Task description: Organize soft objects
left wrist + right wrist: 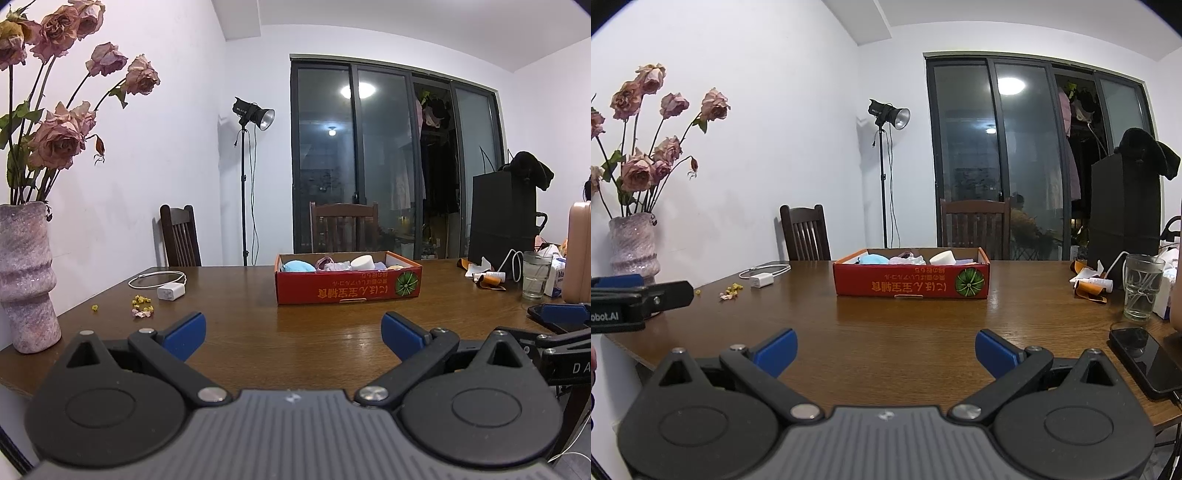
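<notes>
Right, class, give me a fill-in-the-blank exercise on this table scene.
1. The soft objects lie inside a ___ cardboard box.
2. Both the left gripper and the right gripper are ___.
3. The vase holds dried ___.
4. The phone lies flat beside the ___ gripper.

Missing words: red; open; roses; right

A box (pixel 349 284) sits on the table (pixel 295 332), in the middle of the left wrist picture. Soft things (pixel 332 264) lie inside the box. To the left of the box, a charger (pixel 170 292) and its cable (pixel 155 278) lie on the table, with small crumbs (pixel 142 304) in front of them. At the far left stands a vase (pixel 26 273) with flowers (pixel 59 136) in it. At the right edge stands a glass (pixel 536 275). Two chairs (pixel 180 236) stand behind the table. In the right wrist picture, a phone (pixel 1145 356) lies at the lower right, in front of the glass.
</notes>
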Motion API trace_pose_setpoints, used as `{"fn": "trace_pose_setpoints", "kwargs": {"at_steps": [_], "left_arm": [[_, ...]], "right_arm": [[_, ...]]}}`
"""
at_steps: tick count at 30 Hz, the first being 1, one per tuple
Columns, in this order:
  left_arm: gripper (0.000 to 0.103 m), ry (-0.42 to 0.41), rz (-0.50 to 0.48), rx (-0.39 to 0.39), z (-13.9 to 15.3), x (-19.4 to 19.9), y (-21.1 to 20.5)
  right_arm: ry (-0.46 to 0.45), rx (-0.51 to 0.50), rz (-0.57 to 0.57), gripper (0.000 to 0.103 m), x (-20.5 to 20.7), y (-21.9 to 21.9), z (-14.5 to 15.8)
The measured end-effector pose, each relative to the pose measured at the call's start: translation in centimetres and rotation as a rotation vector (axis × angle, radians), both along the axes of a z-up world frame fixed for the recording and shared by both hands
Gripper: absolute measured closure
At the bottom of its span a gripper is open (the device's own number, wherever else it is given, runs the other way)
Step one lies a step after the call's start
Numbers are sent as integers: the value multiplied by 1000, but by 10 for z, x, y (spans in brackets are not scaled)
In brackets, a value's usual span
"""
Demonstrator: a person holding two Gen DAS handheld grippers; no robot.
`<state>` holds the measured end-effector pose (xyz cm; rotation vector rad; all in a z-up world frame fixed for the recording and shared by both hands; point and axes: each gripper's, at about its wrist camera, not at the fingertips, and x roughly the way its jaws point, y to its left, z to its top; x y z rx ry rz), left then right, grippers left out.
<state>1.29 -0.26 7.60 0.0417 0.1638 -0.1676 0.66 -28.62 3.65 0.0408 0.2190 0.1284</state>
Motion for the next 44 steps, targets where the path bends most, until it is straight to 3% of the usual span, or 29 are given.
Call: {"fn": "trace_pose_setpoints", "kwargs": {"at_steps": [44], "left_arm": [[0,-13,-13,6,-3,-1,0]], "right_arm": [[-48,-13,-6,0,-7,0,3]]}}
